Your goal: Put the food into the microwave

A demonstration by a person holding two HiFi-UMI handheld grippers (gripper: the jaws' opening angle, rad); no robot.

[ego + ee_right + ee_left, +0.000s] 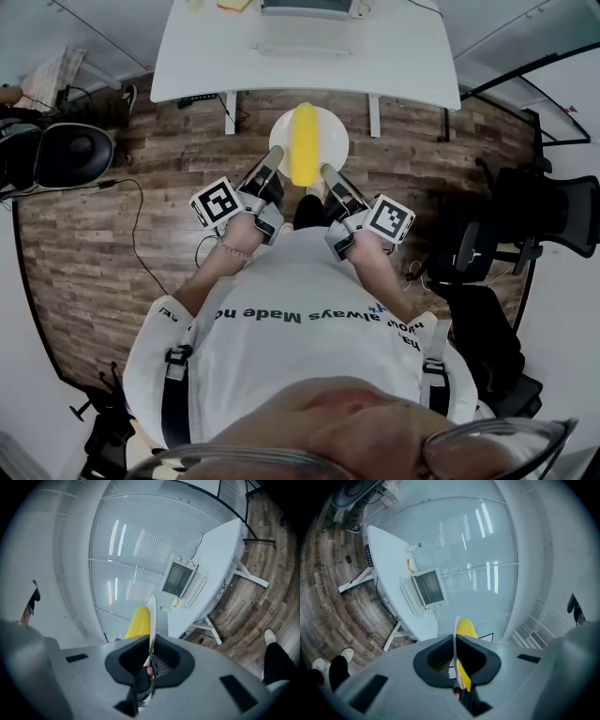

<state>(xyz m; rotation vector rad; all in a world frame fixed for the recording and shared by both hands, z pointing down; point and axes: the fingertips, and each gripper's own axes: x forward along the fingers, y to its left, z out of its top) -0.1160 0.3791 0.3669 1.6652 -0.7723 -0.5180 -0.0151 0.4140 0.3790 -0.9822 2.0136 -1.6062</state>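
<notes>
Left hand-held gripper [271, 153] and right hand-held gripper [327, 170] pinch plate [331, 141] rims; yellow food [303, 141] lies between.

The microwave [307, 7] is cut off by the top edge of the head view. The yellow thing [233, 5] beside it is too small to tell. The left gripper [457, 670] hides most of the plate [455, 634] and food [466, 629] in its own view, and the right gripper [149, 662] does likewise.
</notes>
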